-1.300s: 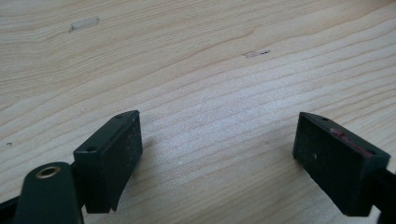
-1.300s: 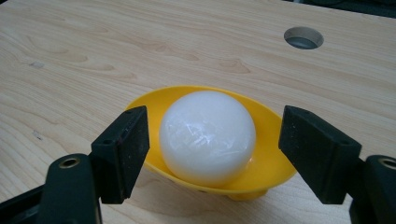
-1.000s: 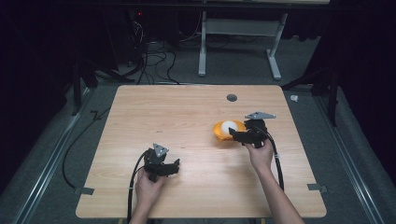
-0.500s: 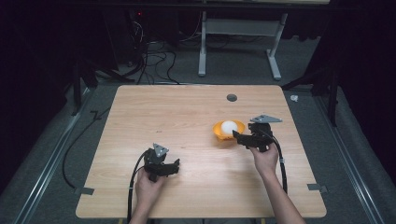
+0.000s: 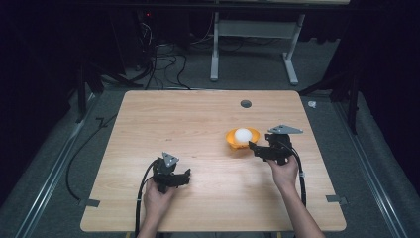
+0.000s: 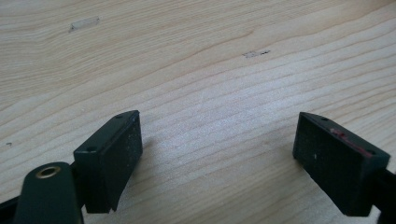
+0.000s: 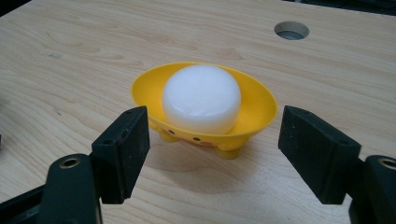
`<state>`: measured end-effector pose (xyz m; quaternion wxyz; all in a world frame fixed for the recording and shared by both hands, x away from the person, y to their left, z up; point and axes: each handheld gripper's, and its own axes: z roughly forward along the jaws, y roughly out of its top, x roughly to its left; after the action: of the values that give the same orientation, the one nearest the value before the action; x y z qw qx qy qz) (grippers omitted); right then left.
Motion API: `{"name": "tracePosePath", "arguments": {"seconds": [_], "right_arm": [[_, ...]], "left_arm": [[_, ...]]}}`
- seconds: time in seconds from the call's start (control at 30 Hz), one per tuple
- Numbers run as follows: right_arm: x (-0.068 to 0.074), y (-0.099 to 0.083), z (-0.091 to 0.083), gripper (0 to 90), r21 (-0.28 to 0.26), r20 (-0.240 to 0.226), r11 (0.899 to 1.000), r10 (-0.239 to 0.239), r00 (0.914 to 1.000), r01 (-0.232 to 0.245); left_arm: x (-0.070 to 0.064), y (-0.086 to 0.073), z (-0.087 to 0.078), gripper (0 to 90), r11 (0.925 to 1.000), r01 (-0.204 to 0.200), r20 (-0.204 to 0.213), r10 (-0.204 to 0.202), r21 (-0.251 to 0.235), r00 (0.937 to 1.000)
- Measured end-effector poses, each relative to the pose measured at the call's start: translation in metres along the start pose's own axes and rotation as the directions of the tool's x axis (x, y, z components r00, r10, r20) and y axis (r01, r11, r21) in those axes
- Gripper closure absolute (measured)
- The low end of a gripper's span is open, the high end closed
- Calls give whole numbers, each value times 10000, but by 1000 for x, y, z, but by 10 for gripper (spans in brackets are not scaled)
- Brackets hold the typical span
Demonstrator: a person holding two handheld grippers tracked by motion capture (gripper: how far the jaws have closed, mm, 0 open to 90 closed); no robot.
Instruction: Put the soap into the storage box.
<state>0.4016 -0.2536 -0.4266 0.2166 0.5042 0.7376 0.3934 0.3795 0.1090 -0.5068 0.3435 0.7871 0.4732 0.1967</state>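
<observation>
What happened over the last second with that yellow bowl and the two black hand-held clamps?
The right gripper has drawn back from the small yellow plastic bowl toward the person; its jaws now stand open in front of the bowl, not touching it. The bowl, with the white round puck in it, stayed put. The left gripper kept resting open on the wooden table.

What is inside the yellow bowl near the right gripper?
A white round puck-like block sits in the yellow bowl, rising above its rim. The block covers the bowl's floor, so anything beneath it cannot be seen. The right gripper is open in front, not touching.
</observation>
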Motion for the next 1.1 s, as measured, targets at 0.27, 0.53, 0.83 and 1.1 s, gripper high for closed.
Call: {"name": "tracePosePath", "arguments": {"seconds": [0.27,0.53,0.83,1.1], "right_arm": [[-4,-7,-9,256,-113,14,9998,155,9999,-155],[-10,-15,-15,256,-175,98,9992,372,9993,-370],[-12,-22,-21,256,-227,164,9987,463,9988,-459],[-11,-26,-28,256,-321,113,9983,486,9988,-482]], "left_arm": [[0,0,0,161,10000,-1,-2,1,-1,10000],[0,0,0,161,10000,1,-3,-1,-1,10000],[0,0,0,161,10000,-1,-3,1,1,10000],[0,0,0,161,10000,-1,-3,1,2,10000]]}}
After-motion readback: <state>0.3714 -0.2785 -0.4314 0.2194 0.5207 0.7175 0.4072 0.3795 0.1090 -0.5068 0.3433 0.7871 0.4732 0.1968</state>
